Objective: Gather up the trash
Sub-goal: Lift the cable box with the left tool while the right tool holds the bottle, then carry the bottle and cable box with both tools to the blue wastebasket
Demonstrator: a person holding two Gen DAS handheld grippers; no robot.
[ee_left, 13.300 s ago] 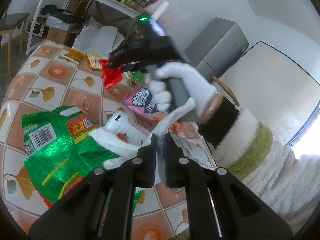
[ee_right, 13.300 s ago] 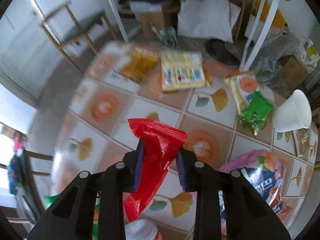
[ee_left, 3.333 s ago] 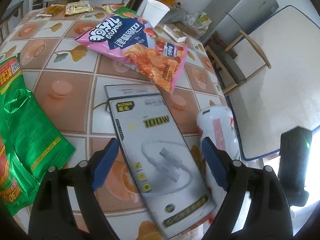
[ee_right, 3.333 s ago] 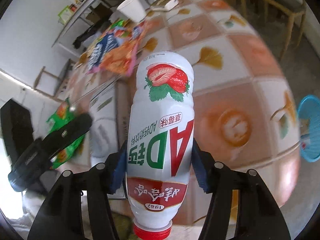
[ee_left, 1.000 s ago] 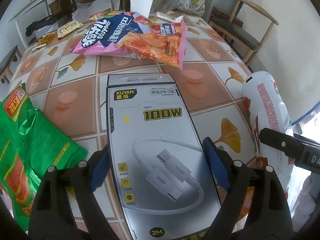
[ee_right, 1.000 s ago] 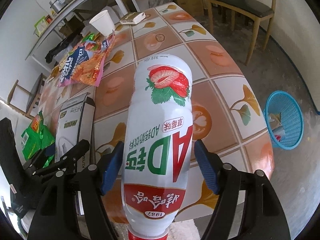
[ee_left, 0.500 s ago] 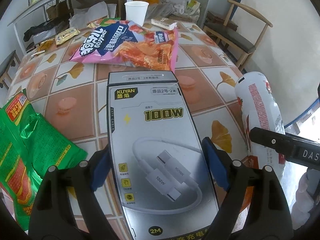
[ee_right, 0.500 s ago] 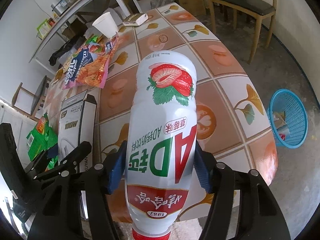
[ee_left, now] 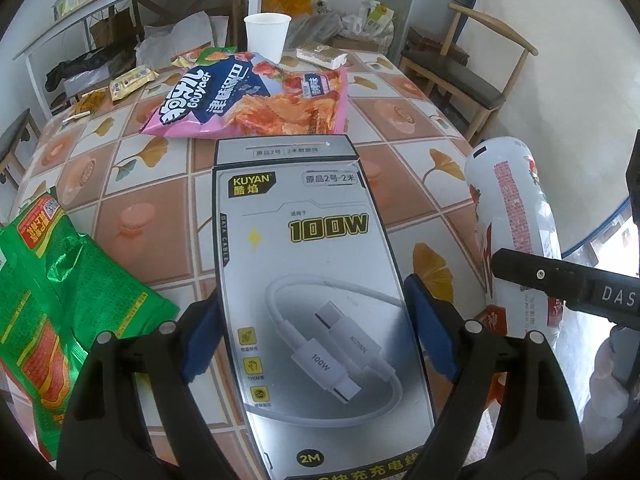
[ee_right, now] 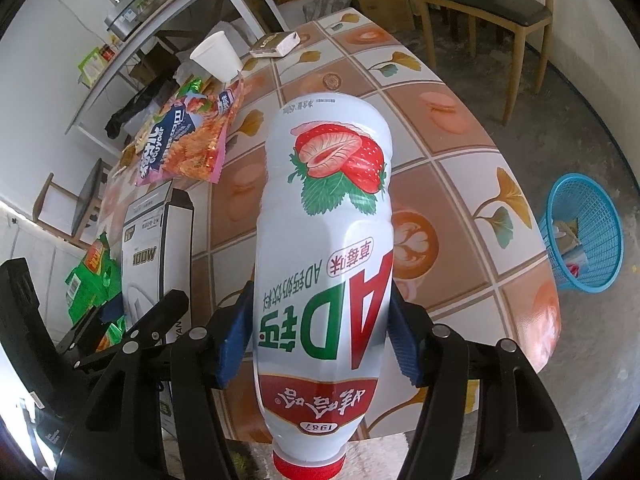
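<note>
— So, what is the left gripper (ee_left: pixel 312 332) holding?

— A flat grey box (ee_left: pixel 308 280). The blue pads (ee_left: pixel 430 332) press on both its sides, so the jaws stand wide. The box is up over the table (ee_left: pixel 160 220).

— And the right gripper (ee_right: pixel 318 334)?

— It squeezes a white bottle (ee_right: pixel 324 256) with a strawberry on it. The red cap points back at the hand.

— Where is the bin?

— A blue basket (ee_right: pixel 582 232) sits on the floor past the table edge. A pink bag (ee_left: pixel 256 96) and a green bag (ee_left: pixel 52 280) lie on the table.
</note>
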